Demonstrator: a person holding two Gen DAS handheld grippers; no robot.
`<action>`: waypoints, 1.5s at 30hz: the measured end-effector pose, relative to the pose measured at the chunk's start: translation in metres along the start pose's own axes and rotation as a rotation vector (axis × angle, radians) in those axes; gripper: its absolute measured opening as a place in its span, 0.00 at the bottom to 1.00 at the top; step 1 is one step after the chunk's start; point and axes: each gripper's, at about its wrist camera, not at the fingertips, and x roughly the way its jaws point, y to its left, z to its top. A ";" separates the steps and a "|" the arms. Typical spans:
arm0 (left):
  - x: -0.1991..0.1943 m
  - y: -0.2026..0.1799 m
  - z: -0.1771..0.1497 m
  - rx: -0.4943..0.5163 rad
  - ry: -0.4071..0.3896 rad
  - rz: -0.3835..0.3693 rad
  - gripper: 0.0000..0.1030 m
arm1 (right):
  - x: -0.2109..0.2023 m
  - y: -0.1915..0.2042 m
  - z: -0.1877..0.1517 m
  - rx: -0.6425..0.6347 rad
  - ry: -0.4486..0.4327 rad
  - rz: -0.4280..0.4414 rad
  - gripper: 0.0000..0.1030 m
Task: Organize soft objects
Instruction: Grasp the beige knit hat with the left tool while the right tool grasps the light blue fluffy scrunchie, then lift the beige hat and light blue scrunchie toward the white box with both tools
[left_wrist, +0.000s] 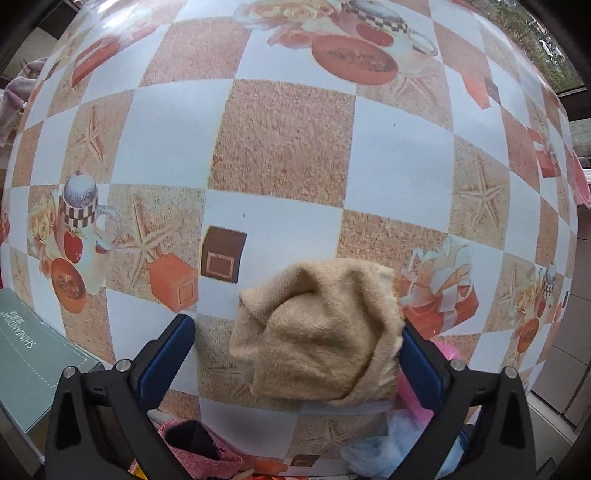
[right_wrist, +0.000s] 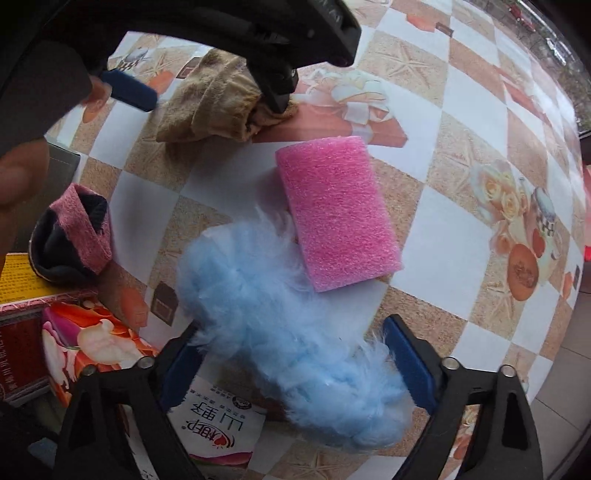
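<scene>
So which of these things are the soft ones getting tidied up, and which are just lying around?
For the job:
beige sock
blue fluffy thing
pink sponge
pink and black sock

Just lying about:
green box
flowery box
white packet

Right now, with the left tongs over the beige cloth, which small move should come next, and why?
Probably close the left tongs on the beige cloth. The cloth lies bunched on the checked tablecloth between the two blue pads; one pad seems to touch its edge, the other stands clear with a gap. The tongs already straddle it, so closing looks enough.
</scene>
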 end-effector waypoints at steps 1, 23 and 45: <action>0.001 -0.001 0.000 0.005 0.004 0.006 1.00 | -0.001 0.000 -0.003 0.008 -0.006 -0.014 0.74; -0.048 -0.036 -0.037 0.247 -0.028 -0.051 0.30 | -0.045 -0.096 -0.049 0.487 -0.038 0.289 0.36; -0.101 -0.050 -0.163 0.521 -0.089 -0.086 0.30 | -0.073 -0.129 -0.130 0.728 -0.067 0.306 0.36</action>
